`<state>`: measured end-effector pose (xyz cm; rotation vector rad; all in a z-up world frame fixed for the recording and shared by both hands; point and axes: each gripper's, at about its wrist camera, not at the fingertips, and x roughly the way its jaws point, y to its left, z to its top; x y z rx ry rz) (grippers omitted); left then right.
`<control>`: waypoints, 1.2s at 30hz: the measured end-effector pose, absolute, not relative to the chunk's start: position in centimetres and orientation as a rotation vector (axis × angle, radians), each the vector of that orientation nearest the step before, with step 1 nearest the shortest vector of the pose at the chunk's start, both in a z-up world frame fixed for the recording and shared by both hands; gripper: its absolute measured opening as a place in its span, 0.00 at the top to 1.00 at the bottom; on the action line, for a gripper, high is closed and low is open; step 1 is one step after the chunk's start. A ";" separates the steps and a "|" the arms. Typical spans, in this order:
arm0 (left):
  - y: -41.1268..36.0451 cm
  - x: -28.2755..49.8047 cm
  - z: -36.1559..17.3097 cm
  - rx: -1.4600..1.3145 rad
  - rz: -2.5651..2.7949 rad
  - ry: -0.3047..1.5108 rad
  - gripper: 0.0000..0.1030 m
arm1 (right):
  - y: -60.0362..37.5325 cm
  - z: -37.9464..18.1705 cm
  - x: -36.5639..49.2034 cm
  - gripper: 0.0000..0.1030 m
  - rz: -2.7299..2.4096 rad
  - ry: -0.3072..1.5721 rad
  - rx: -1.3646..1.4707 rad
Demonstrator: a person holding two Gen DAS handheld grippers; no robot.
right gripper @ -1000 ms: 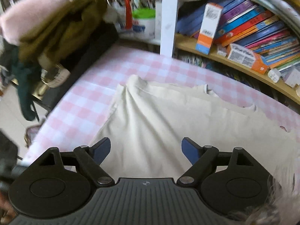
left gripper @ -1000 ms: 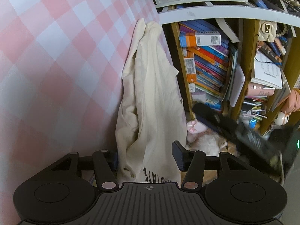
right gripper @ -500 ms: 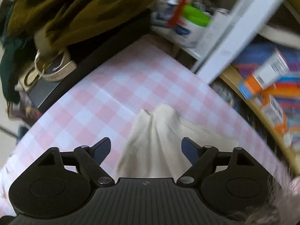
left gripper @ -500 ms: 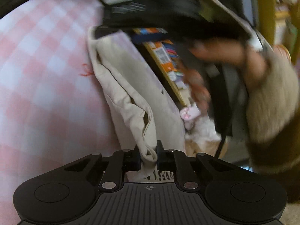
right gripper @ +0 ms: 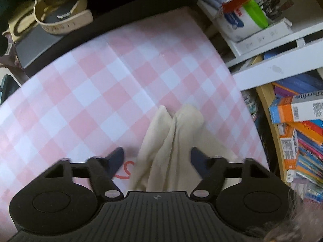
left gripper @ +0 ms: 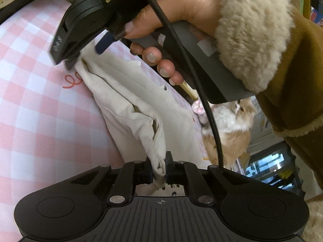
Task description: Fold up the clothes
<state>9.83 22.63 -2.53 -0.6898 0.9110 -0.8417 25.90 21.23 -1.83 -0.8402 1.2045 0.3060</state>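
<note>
A cream garment [left gripper: 129, 100] lies bunched on a pink-and-white checked cloth [left gripper: 40, 111]. My left gripper [left gripper: 158, 169] is shut on a fold of its near edge and holds it slightly raised. A hand [left gripper: 177, 14] in a fleece-cuffed sleeve holds my right gripper [left gripper: 86, 54] tilted down over the garment's far corner. In the right wrist view, the pointed folds of the garment [right gripper: 173, 133] sit between the right gripper [right gripper: 157, 157] jaws. Those jaws are closing, with a gap still on each side of the cloth.
A bookshelf [right gripper: 298, 133] packed with books runs along the table's right side, under a white shelf with boxes [right gripper: 248, 18]. A ginger-and-white cat [left gripper: 228, 129] sits beside the table edge. A belt and dark items [right gripper: 60, 22] lie beyond the far edge.
The left gripper shut on the garment's near fold and lifted it. The right gripper swung over to the garment's far corner, tipped down, and its jaws narrowed around the cloth.
</note>
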 end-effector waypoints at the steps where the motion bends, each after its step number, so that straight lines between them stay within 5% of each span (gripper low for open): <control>1: 22.6 9.8 -2.4 -0.685 -0.845 0.907 0.92 | 21.1 -1.8 25.9 0.66 0.299 1.210 -0.832; 5: 22.5 9.6 -1.9 -0.678 -0.845 0.913 0.92 | 20.1 -0.9 26.0 0.91 0.288 1.206 -0.772; 19: 18.6 8.4 1.7 -0.506 -0.903 0.792 0.92 | 12.0 5.7 25.2 0.93 0.274 1.082 -0.613; 36: 3.7 5.1 5.8 -0.324 -0.878 0.730 0.92 | -8.2 9.5 21.4 0.93 0.238 0.933 -0.391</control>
